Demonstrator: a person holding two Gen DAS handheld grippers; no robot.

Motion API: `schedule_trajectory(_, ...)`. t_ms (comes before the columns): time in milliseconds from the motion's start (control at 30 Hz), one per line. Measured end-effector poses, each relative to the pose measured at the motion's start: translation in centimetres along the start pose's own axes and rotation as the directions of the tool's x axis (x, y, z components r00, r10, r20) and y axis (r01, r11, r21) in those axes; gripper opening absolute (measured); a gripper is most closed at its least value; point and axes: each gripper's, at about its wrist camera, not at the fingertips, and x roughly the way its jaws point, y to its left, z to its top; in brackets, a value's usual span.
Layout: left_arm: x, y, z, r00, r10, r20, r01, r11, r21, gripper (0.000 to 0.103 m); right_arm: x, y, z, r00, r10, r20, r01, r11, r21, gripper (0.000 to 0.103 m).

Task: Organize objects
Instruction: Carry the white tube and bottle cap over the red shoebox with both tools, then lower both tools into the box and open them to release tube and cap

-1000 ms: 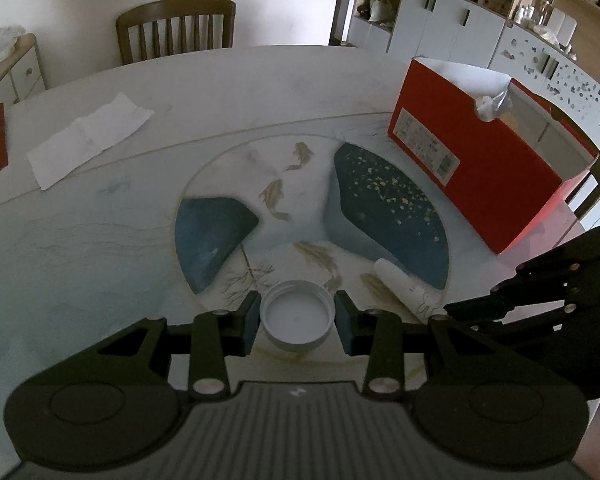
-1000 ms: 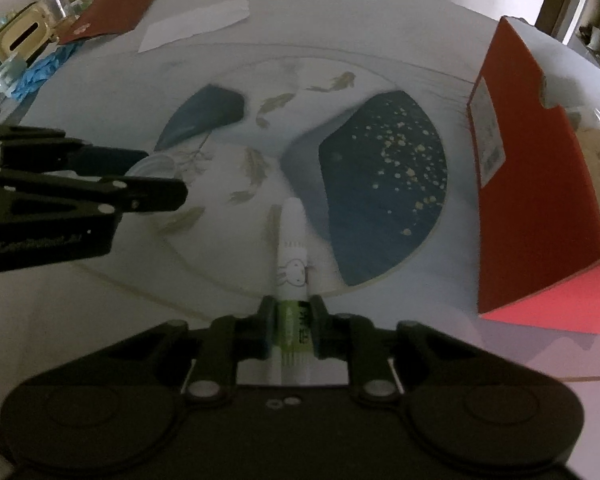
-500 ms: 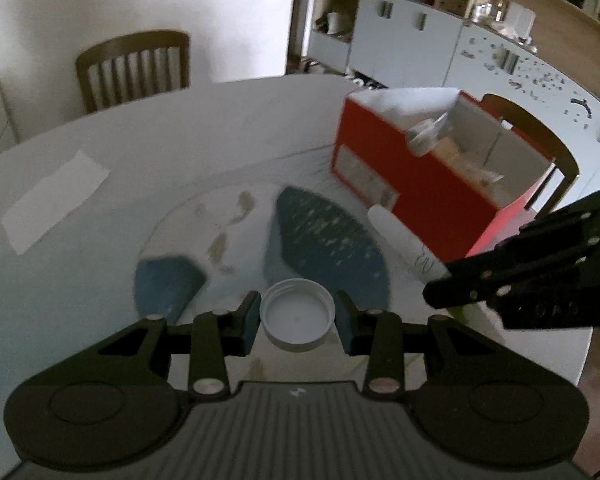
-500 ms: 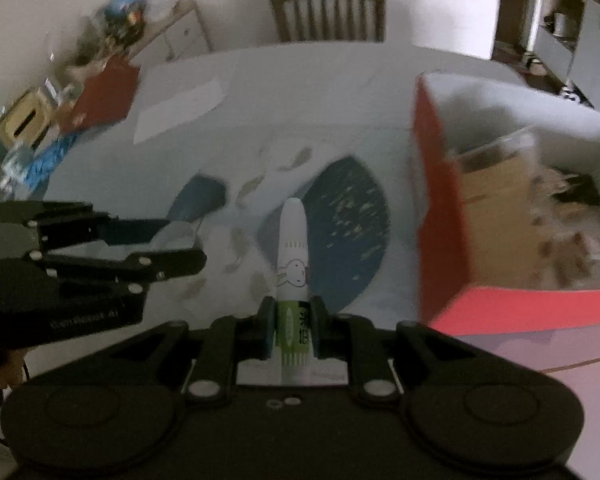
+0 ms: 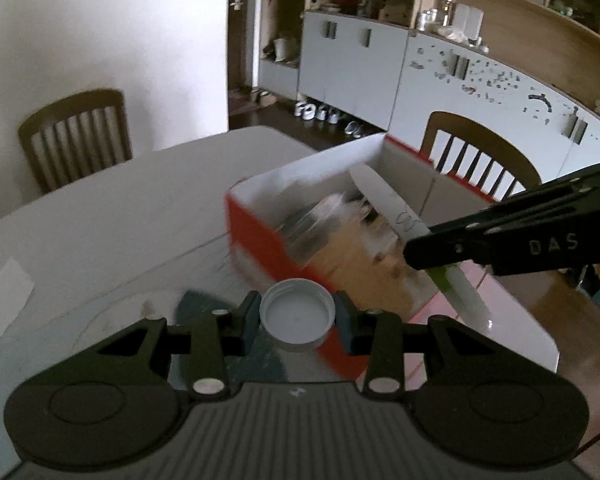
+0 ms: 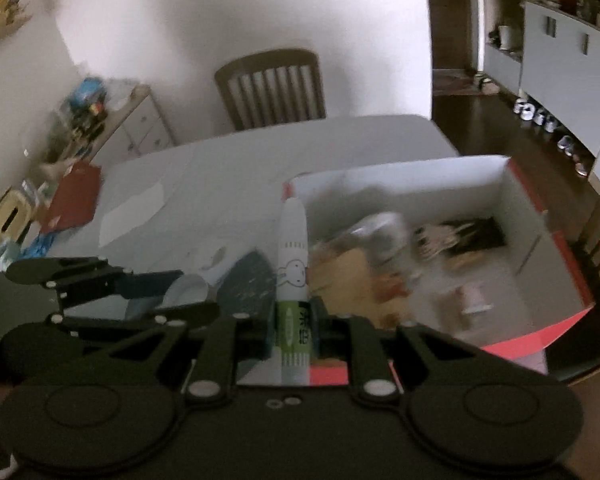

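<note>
Left wrist view
Room: pale wall, brown slatted wooden chair (image 5: 76, 136) at 10 o'clock, grey-white cabinets at 1 o'clock; white round table (image 5: 100, 208) with a blue inlay below.
Left gripper (image 5: 298, 316): clenched on the round white plastic bottle cap (image 5: 298, 318), one finger on each side of its rim, hollow side up.
Cap position: raised off the table, just short of the near wall of the open red cardboard box (image 5: 260, 240) at 12 o'clock.
Cap handling: judged light, stiff, smooth-rimmed; a grip across the widest part of the rim suits it, though it could squirt out if pinched off-centre.
Right gripper (image 5: 424, 250): at 3 o'clock, grasping a white tube with a green band (image 5: 396, 212), which hung over the box.
Tube axis: ran from 5 o'clock up to 11 o'clock, tapered tip toward the box's far wall.

Right wrist view
Room: same chair (image 6: 272, 88) at 12 o'clock, cluttered sideboard at 9 o'clock.
Right gripper (image 6: 294, 330): shut on the tube (image 6: 292, 264) at its green label, near the blunt end.
Tube axis: along the fingers, tip toward 12 o'clock, beside the box's (image 6: 520, 208) left wall.
Tube handling: judged light, rigid, slick; holding low on the body leaves the tip free.
Box contents: blurred, cannot be told apart.
Left gripper (image 6: 180, 296): at 9 o'clock, cap (image 6: 186, 292) partly seen between its fingers.
</note>
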Motion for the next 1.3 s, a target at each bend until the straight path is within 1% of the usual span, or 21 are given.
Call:
schedule_trajectory(233, 3.2, -4.5, 3.9, 1.0, -0.018, 0.006, 0.018, 0.998, 0.061, 0.038, 0.0, -5.5, 1.4, 0.999, -0.04, 0.009, 0.04, 0.998, 0.038, 0.016)
schedule_trajectory(367, 5.4, -6.0, 5.3, 0.999, -0.031, -0.016, 0.032, 0.998, 0.047, 0.038, 0.3, -8.4, 1.7, 0.999, -0.047, 0.0, 0.046, 0.996, 0.076, 0.016)
schedule_trajectory(567, 8.9, -8.2, 6.9, 0.999, -0.019, -0.049, 0.022, 0.997, 0.067, 0.038, 1.5, -11.5, 2.1, 0.997, -0.08, -0.02, 0.082, 0.993, 0.084, 0.016)
schedule_trajectory(800, 12.7, -9.4, 7.5, 0.994, 0.005, -0.106, 0.004, 0.997, 0.083, 0.038, 3.6, -13.8, 3.0, 0.994, -0.101, -0.046, 0.104, 0.992, 0.064, 0.016)
schedule_trajectory(1000, 15.9, -9.4, 7.0, 0.983, 0.022, -0.183, -0.009, 0.997, 0.071, 0.038, 6.3, -15.0, 2.7, 0.99, -0.098, -0.104, 0.104, 0.993, 0.061, 0.016)
schedule_trajectory(1100, 17.1, -9.4, 6.9, 0.977, 0.007, -0.211, 0.005, 0.998, 0.056, 0.038, 7.4, -15.4, 2.2, 0.987, -0.101, -0.128, 0.11, 0.992, 0.06, 0.016)
schedule_trajectory(1300, 18.9, -10.4, 7.2, 0.964, 0.008, -0.265, 0.018, 0.995, 0.096, 0.038, 8.9, -16.2, 1.5, 0.98, -0.106, -0.17, 0.116, 0.992, 0.055, 0.016)
